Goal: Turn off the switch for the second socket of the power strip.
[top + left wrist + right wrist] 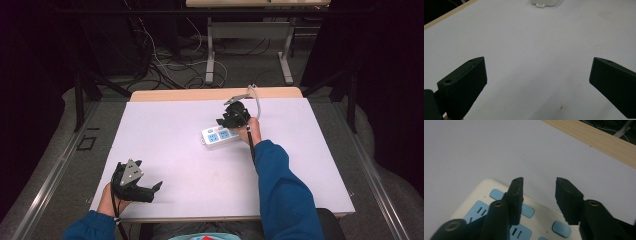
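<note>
Nearest, at the near left corner of the white table (165, 150), the left gripper (156, 187) is held low over the surface in the person's left hand (107, 200), and a grey three-cornered plate (132, 171) is carried on top of it. In the left gripper view its jaws are seen spread wide with nothing between them, only bare white tabletop, and the end of the power strip (545, 3) is glimpsed at the far edge.

Farther off, right of centre, a white power strip (220, 135) with blue sockets is laid flat on the table. The right gripper (231, 120) is held directly above its far right end by the right hand (253, 131), a blue sleeve (280, 190) being seen behind it. In the right gripper view the jaws are parted by a narrow gap and nothing is gripped; a blue switch button (561, 229) is seen just below them.

Beyond the table's far wooden edge (215, 93), tangled cables (165, 65) are spread on the floor beside another table's metal legs (210, 55).
</note>
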